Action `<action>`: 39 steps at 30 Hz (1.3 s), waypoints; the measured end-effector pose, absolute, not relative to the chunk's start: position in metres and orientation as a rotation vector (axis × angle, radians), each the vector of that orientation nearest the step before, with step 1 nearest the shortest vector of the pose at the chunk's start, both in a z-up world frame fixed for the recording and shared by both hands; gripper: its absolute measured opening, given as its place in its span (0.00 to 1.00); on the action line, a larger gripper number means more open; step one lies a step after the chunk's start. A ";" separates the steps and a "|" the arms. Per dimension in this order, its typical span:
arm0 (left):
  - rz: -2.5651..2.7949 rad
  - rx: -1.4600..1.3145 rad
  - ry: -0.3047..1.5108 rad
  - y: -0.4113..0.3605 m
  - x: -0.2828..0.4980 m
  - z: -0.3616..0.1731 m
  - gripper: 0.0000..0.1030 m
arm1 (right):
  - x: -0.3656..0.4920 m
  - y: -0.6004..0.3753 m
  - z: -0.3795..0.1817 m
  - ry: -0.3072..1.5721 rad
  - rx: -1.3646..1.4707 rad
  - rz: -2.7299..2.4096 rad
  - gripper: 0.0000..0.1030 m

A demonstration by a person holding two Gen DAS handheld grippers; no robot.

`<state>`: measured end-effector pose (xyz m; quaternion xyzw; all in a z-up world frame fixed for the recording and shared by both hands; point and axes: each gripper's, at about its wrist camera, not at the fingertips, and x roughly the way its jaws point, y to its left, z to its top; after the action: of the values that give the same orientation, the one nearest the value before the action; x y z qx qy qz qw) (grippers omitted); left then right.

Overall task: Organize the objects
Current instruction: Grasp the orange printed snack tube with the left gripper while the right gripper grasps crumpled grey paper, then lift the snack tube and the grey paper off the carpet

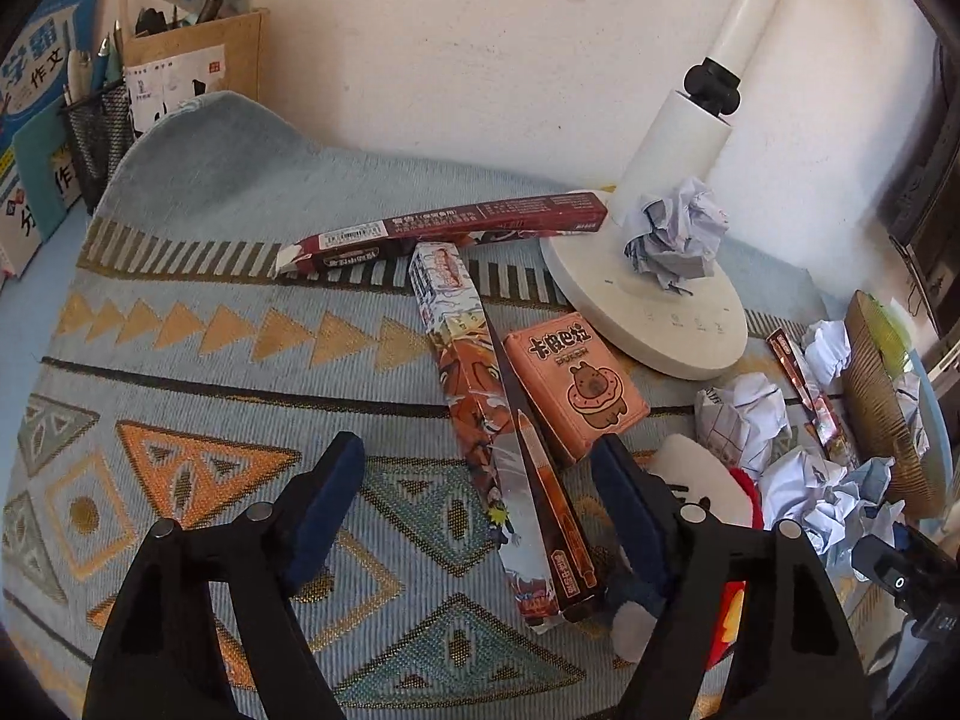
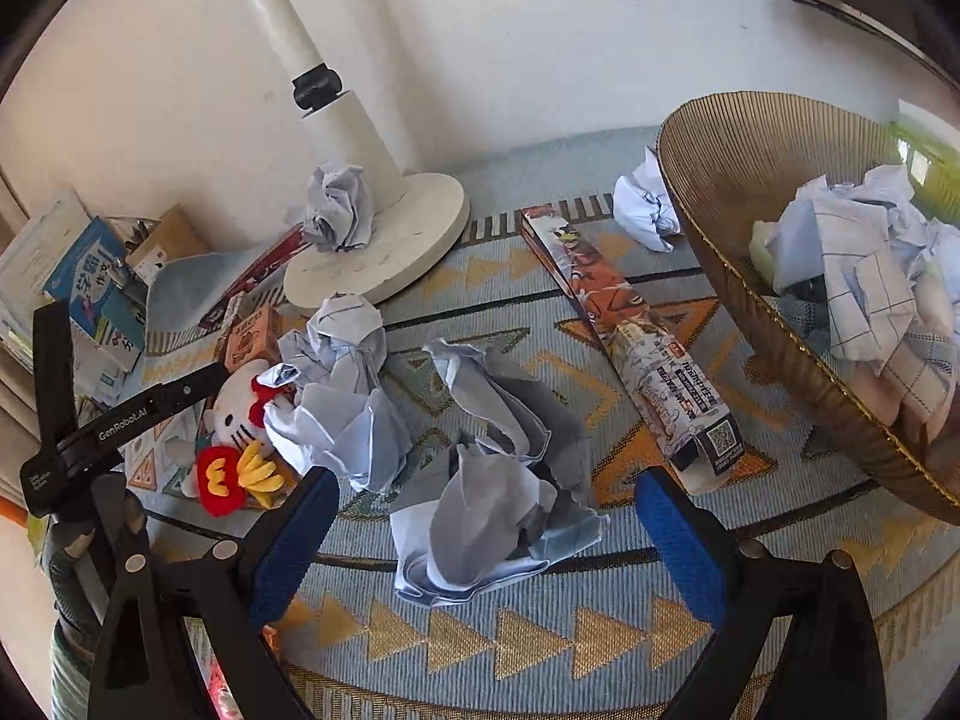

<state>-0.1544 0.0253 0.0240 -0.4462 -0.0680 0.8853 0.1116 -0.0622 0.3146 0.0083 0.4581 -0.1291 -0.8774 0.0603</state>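
My left gripper (image 1: 480, 504) is open over a long cartoon-printed box (image 1: 474, 414) with a dark brown box (image 1: 555, 516) lying along it; the jaws straddle both without touching. A long maroon box (image 1: 456, 231) lies behind, and an orange capybara card box (image 1: 573, 384) to the right. My right gripper (image 2: 486, 534) is open around a crumpled paper (image 2: 486, 510) on the cloth. More paper balls (image 2: 342, 360) lie to its left, and another cartoon box (image 2: 636, 336) to its right. A Hello Kitty plush (image 2: 237, 420) lies at the left.
A white lamp base (image 2: 384, 246) carries a paper ball (image 1: 675, 231). A ribbed brown basket (image 2: 750, 276) at the right holds crumpled papers. A mesh pen holder (image 1: 99, 132), a cardboard box and books stand at the back left by the wall. A patterned cloth (image 1: 180, 372) covers the table.
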 end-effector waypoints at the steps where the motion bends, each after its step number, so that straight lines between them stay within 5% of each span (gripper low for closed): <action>1: 2.604 -1.311 -0.189 0.027 -0.155 0.023 0.65 | -0.057 0.313 0.010 -0.345 1.357 -2.704 0.77; 3: 2.635 -1.314 -0.143 0.031 -0.156 0.023 0.48 | -0.052 0.307 0.012 -0.319 1.318 -2.683 0.57; 5: 2.616 -1.303 -0.150 0.033 -0.155 0.023 0.28 | -0.050 0.304 0.014 -0.287 1.289 -2.694 0.55; 8: 2.622 -1.290 -0.149 0.032 -0.149 0.025 0.24 | -0.044 0.301 0.019 -0.267 1.234 -2.673 0.54; 14: 2.597 -1.267 -0.220 0.007 -0.095 0.039 0.24 | -0.008 0.310 0.024 -0.402 1.218 -2.543 0.54; 21: 2.542 -1.276 -0.434 -0.033 -0.009 0.038 0.24 | 0.053 0.310 0.022 -0.207 1.196 -2.513 0.56; 26: 2.546 -1.325 -0.327 -0.019 0.018 0.020 0.24 | 0.056 0.301 0.018 -0.164 1.173 -2.505 0.57; 28: 2.591 -1.304 -0.258 -0.015 0.022 0.020 0.25 | 0.053 0.297 0.015 -0.133 1.198 -2.502 0.73; 31: 2.625 -1.295 -0.234 -0.011 0.017 0.022 0.42 | 0.052 0.299 0.013 -0.148 1.211 -2.496 0.74; 39: 2.697 -1.299 -0.089 0.006 0.006 0.017 0.41 | 0.054 0.307 0.016 -0.207 1.180 -2.535 0.78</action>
<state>0.0061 0.0059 0.0169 -0.4325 -0.0297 0.8982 0.0733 0.0536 0.3072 0.0159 0.4147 -0.0728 -0.8914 0.1680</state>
